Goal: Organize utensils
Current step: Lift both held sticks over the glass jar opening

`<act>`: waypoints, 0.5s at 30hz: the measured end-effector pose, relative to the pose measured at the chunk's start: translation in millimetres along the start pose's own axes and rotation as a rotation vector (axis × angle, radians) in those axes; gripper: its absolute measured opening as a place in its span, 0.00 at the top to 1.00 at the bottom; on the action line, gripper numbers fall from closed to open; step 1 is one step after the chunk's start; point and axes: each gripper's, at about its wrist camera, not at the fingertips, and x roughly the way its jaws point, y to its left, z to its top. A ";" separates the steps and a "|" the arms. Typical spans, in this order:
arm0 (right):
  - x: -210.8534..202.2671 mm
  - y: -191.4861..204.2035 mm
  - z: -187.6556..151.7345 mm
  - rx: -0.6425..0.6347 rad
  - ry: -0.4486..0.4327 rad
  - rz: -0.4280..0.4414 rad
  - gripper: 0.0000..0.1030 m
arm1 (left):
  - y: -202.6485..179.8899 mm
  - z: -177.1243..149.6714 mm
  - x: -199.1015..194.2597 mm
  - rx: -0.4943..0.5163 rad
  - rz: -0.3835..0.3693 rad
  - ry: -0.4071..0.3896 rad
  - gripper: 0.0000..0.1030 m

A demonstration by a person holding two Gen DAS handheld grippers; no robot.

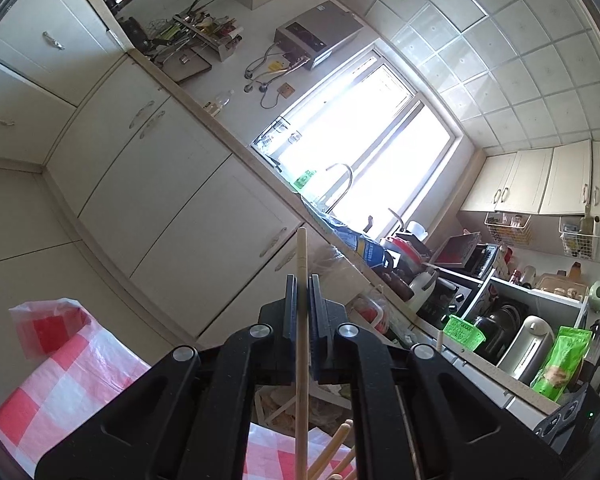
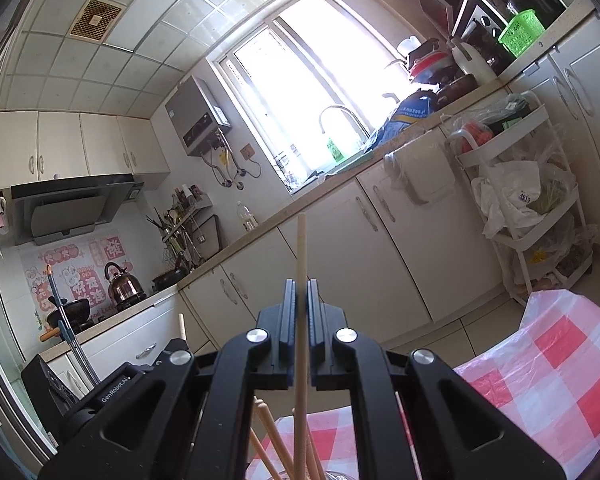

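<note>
My left gripper (image 1: 302, 280) is shut on a pale wooden chopstick (image 1: 302, 256) that stands upright between its fingers, its tip above them. My right gripper (image 2: 301, 284) is shut on another wooden chopstick (image 2: 301, 248), also upright. Below each gripper, several more chopsticks (image 2: 276, 440) lean together over the red-and-white checked tablecloth (image 2: 548, 364); they also show in the left wrist view (image 1: 332, 452). What holds them is hidden by the grippers. The left gripper's body (image 2: 112, 396) shows at the lower left of the right wrist view, with its chopstick tip (image 2: 182, 326).
Both cameras tilt up at the kitchen. A white cabinet run (image 2: 340, 240) with a worktop, sink tap (image 2: 340, 114) and bright window lies ahead. A white trolley (image 2: 532, 200) with bags stands to the right. A green basket (image 1: 464, 330) sits on the counter.
</note>
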 end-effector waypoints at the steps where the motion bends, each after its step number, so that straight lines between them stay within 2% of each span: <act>1: -1.8 1.3 1.3 -0.005 -0.006 0.001 0.94 | -0.4 -0.6 -0.1 0.003 0.001 0.001 0.95; 6: -20.1 4.3 11.5 -0.007 -0.021 0.008 0.94 | 3.7 -8.1 0.4 -0.007 0.019 0.003 0.95; 10: -39.8 2.4 20.5 -0.020 -0.029 0.001 0.94 | 5.7 -3.8 -2.9 -0.020 0.028 -0.039 0.95; 15: -52.5 -4.6 25.2 -0.014 -0.038 -0.023 0.94 | 1.9 -7.3 -6.6 0.013 0.031 -0.037 0.95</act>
